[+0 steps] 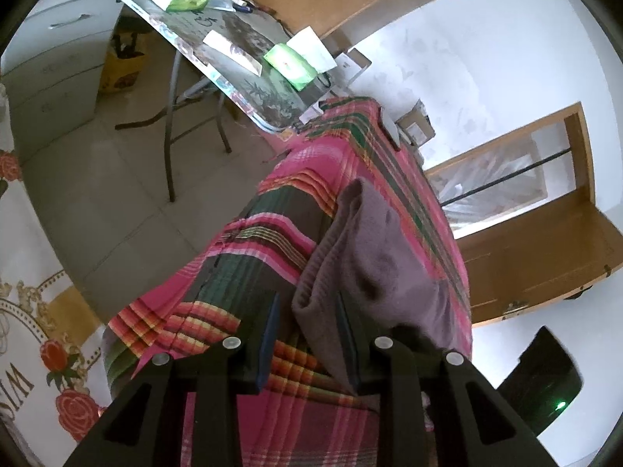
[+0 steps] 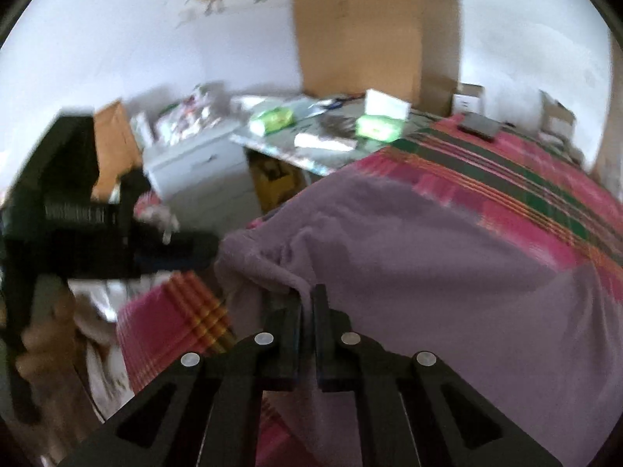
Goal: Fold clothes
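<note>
Right gripper (image 2: 307, 303) jaws pinch the soft mauve knit garment's (image 2: 428, 272) bunched edge; left gripper (image 1: 307, 334) jaws gape around its ribbed hem. Light, floppy, best held by edges.

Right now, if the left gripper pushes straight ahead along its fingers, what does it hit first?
Probably the purple garment: a fold of it already hangs between the open fingers of the left gripper. Behind it lies the pink plaid bedspread. Fisheye depth is uncertain.

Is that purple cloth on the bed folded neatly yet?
Not yet. The purple cloth lies loosely spread over the striped bedcover, one edge bunched and pinched in the right gripper.
</note>
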`<action>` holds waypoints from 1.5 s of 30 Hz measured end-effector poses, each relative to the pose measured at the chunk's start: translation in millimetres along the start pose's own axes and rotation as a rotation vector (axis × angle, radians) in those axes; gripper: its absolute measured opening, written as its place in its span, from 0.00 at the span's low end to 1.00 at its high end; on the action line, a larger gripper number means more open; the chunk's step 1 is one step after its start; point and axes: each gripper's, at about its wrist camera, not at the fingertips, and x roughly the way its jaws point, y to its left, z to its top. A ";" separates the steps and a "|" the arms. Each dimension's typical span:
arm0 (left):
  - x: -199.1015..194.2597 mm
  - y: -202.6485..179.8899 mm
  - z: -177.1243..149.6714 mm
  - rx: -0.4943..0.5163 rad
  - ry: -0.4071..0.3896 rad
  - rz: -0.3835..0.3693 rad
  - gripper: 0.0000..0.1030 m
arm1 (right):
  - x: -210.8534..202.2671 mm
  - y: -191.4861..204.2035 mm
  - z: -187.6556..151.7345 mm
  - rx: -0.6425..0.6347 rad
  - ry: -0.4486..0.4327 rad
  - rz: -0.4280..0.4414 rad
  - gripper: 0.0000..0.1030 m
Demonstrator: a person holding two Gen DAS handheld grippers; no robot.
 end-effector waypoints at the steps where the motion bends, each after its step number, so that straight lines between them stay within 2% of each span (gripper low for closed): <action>1: 2.5 -0.5 0.1 0.004 0.008 0.001 0.29 | -3.7 -2.9 0.9 0.017 -0.017 0.000 0.05; 4: 8.1 -3.1 0.0 0.014 0.030 -0.004 0.29 | -7.6 -5.7 1.5 0.028 -0.027 0.021 0.05; 9: 13.5 -7.4 -0.1 0.028 0.034 -0.003 0.28 | -2.0 14.4 -5.1 -0.064 0.006 0.043 0.05; 10: 13.7 -9.7 -0.7 0.039 0.029 0.009 0.25 | -1.4 16.5 -5.9 -0.072 0.008 0.047 0.05; 11: 13.8 -12.3 -1.3 0.052 0.022 0.016 0.11 | -0.9 17.8 -6.8 -0.075 0.009 0.051 0.05; 12: 13.4 -15.0 -2.1 0.068 0.013 0.019 0.09 | -0.4 19.1 -7.6 -0.078 0.011 0.055 0.05; 14: 9.9 -18.2 -3.3 0.083 -0.020 0.009 0.09 | 1.5 18.2 -9.6 -0.076 0.019 0.058 0.05; 19: -6.8 -8.4 -2.7 0.012 -0.072 -0.051 0.07 | 1.2 16.9 -12.6 -0.065 0.019 0.081 0.05; 23: -12.1 -3.8 -10.8 0.017 -0.092 -0.034 0.07 | -3.4 22.6 -13.2 -0.088 0.005 0.099 0.05; 29: 1.9 13.0 -12.3 -0.043 -0.051 -0.009 0.08 | 0.6 25.3 -19.4 -0.100 0.034 0.122 0.05; 32: 3.2 13.9 -11.2 -0.041 -0.038 -0.023 0.08 | 2.0 28.8 -21.7 -0.119 0.047 0.128 0.06; 34: 3.5 17.1 -9.9 -0.057 -0.025 -0.047 0.09 | 7.9 31.1 -23.9 -0.126 0.083 0.123 0.08; 37: 3.8 24.2 -6.7 -0.087 0.001 -0.087 0.09 | 9.1 31.7 -26.0 -0.128 0.093 0.138 0.08; 39: 5.4 18.9 2.9 -0.061 0.008 -0.089 0.12 | 9.4 32.8 -27.1 -0.136 0.099 0.143 0.12; 42: 8.5 6.3 20.6 0.000 0.015 -0.079 0.22 | 7.0 34.1 -28.8 -0.142 0.100 0.147 0.18; 44: 10.6 -2.0 32.3 0.040 0.020 -0.073 0.36 | 1.8 34.9 -29.0 -0.142 0.086 0.158 0.20; 45: 11.7 -6.2 38.2 0.061 0.022 -0.070 0.36 | -1.8 35.5 -28.7 -0.140 0.074 0.170 0.20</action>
